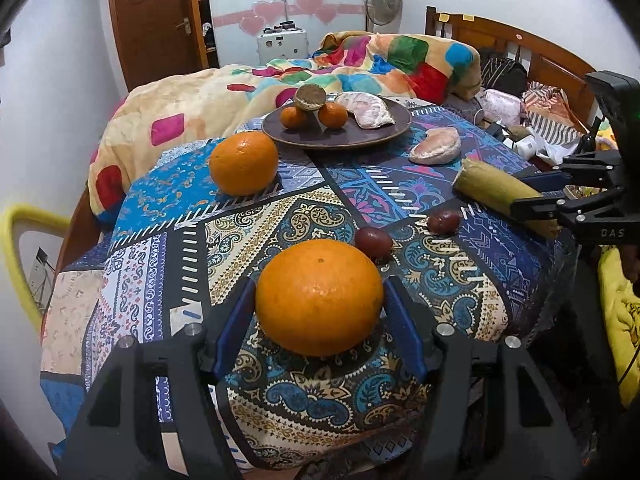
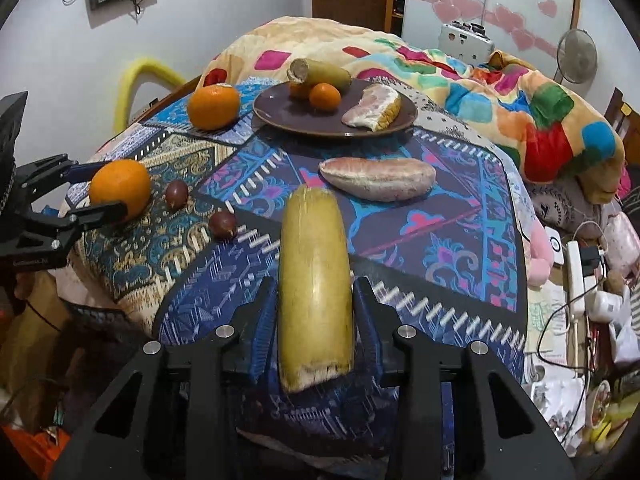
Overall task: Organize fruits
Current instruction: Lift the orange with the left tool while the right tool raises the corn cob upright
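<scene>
My left gripper is shut on a large orange, also seen in the right wrist view. My right gripper is shut on a yellow-green banana piece, also seen in the left wrist view. A dark plate at the far side holds two small oranges, another banana piece and a pomelo segment. A second large orange, a loose pomelo segment and two dark passion fruits lie on the patterned cloth.
The patterned cloth covers a small table beside a bed with a colourful blanket. Cables and a power strip lie to the right. A yellow tube stands at the left edge.
</scene>
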Demonstrator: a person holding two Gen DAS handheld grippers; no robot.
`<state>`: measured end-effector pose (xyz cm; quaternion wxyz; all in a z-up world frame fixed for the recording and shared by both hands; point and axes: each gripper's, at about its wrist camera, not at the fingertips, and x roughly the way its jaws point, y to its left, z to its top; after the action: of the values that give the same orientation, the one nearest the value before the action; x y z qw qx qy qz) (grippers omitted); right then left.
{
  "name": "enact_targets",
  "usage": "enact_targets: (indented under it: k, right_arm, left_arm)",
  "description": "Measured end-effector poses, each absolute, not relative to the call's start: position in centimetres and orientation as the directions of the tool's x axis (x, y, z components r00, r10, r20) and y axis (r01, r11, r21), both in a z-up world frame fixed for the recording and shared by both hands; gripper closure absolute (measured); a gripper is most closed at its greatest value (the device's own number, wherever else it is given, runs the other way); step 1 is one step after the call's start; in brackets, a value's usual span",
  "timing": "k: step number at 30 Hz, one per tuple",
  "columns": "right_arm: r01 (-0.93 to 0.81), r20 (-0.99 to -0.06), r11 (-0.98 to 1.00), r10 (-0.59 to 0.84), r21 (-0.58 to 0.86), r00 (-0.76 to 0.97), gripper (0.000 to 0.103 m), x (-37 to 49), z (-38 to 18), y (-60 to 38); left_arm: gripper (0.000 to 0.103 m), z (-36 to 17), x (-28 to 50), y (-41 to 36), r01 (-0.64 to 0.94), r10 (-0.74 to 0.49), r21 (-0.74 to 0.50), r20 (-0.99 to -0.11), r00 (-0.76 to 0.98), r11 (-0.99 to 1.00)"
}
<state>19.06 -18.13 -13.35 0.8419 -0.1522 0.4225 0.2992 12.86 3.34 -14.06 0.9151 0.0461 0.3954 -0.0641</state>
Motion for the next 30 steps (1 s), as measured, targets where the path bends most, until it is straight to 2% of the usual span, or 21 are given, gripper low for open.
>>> enact_targets:
  k: [12,19,30]
  right_arm:
    - [-0.637,-0.785,0.771,0.399,0.007,0.474,0.067,20.8,-14.0,-16.5]
    - [-0.610,-0.761,0.791,0.421,0.041,0.494,0.067,20.8,-13.9,-16.8]
    - [-0.598,-0.670,0.801,0.464,0.039,0.579,0.067,21.1,-11.4,-15.9]
  left_arm:
    - [0.037,-14.7,14.8,3.9,0.143,-0.120,-0.031,-0.737,0.665,0.989]
    - [0.039,-14.7,14.9,3.7,0.138,-0.111,-0.021,-0.720,0.685,0.990]
    - [0.039,-12.7,16.6,3.6,0.125,-0.107,-0.023,-0.682,0.723,0.992]
